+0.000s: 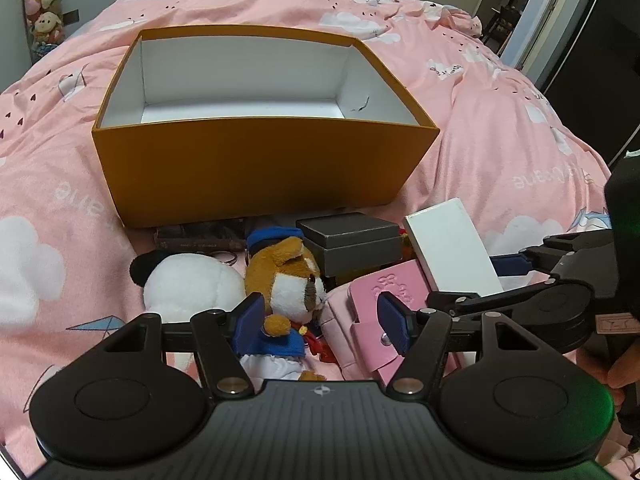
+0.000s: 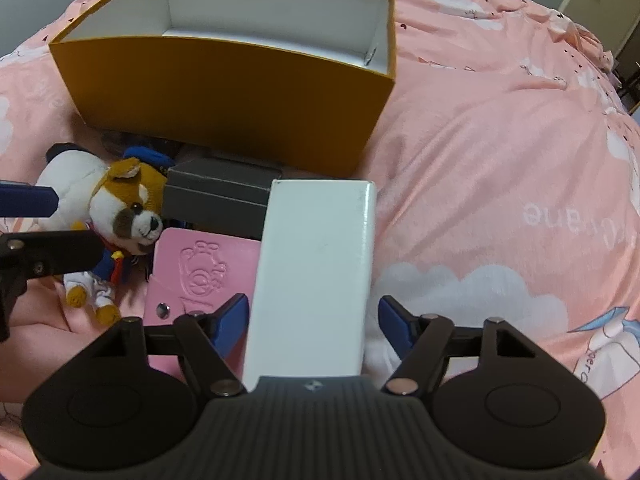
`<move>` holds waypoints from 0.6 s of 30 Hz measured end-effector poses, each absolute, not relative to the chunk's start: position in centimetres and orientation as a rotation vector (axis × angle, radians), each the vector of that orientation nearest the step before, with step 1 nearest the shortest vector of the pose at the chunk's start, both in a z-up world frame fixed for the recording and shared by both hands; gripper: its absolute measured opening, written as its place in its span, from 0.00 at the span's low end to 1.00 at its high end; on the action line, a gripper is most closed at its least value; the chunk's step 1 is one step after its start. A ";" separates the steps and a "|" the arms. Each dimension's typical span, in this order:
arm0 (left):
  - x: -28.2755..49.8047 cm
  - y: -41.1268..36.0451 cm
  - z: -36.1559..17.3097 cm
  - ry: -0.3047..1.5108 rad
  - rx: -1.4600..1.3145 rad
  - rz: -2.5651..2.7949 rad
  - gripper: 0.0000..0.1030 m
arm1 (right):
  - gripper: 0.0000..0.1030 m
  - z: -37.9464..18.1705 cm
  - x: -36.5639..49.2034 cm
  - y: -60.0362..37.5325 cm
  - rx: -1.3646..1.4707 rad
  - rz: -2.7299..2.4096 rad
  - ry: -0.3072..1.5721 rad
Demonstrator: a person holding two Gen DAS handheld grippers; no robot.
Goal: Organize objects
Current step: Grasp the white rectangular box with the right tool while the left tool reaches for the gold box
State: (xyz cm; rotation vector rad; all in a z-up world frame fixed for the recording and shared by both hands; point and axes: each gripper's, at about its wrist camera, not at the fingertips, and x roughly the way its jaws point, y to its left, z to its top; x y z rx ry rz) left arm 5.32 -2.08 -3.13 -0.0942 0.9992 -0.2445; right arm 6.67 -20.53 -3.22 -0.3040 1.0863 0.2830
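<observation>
White box, long and glossy, between right tool fingers

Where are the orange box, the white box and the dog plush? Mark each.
orange box [image 1: 256, 172], left wrist view, front wall.
white box [image 2: 316, 276], right wrist view, top face.
dog plush [image 1: 296, 280], left wrist view, face.

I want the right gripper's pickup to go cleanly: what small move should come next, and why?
Probably close the right gripper on the white box. Its jaws already straddle the box with small gaps at both sides, pads not pressing. The orange box behind stands open and empty, ready to receive it.
</observation>
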 end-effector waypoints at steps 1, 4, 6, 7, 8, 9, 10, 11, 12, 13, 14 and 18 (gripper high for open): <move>5.3 -2.0 -3.1 0.997 -0.096 -0.245 0.73 | 0.63 -3.1 6.6 -20.6 -0.295 0.289 1.088; 5.2 -1.9 -3.0 0.986 -0.098 -0.258 0.73 | 0.62 -2.9 6.6 -21.2 -0.281 0.296 1.097; 5.2 -1.9 -2.9 0.984 -0.100 -0.272 0.73 | 0.62 -2.7 6.6 -21.9 -0.255 0.293 1.103; 5.3 -1.9 -2.9 0.984 -0.101 -0.279 0.73 | 0.62 -2.5 6.6 -22.3 -0.240 0.289 1.103; 5.4 -2.0 -2.9 0.985 -0.100 -0.287 0.73 | 0.62 -2.3 6.6 -22.8 -0.228 0.281 1.102; 5.5 -2.2 -2.9 0.984 -0.099 -0.294 0.73 | 0.62 -1.9 6.7 -23.4 -0.215 0.273 1.098; 5.6 -2.4 -2.8 0.983 -0.097 -0.306 0.73 | 0.62 -1.5 6.7 -24.0 -0.200 0.264 1.093; 5.7 -2.6 -2.8 0.982 -0.095 -0.318 0.72 | 0.62 -1.0 6.8 -24.9 -0.179 0.253 1.090; 5.8 -2.9 -2.7 0.981 -0.094 -0.335 0.71 | 0.62 -0.6 6.9 -25.5 -0.164 0.244 1.088; 5.9 -3.2 -2.6 0.980 -0.093 -0.350 0.70 | 0.62 -0.3 7.0 -26.2 -0.150 0.232 1.088; 6.0 -3.5 -2.6 0.979 -0.092 -0.366 0.70 | 0.62 -0.1 7.2 -26.7 -0.140 0.223 1.088; 6.4 -5.9 -2.8 0.958 -0.001 -0.453 0.70 | 0.62 -0.3 7.9 -28.7 -0.099 0.181 1.102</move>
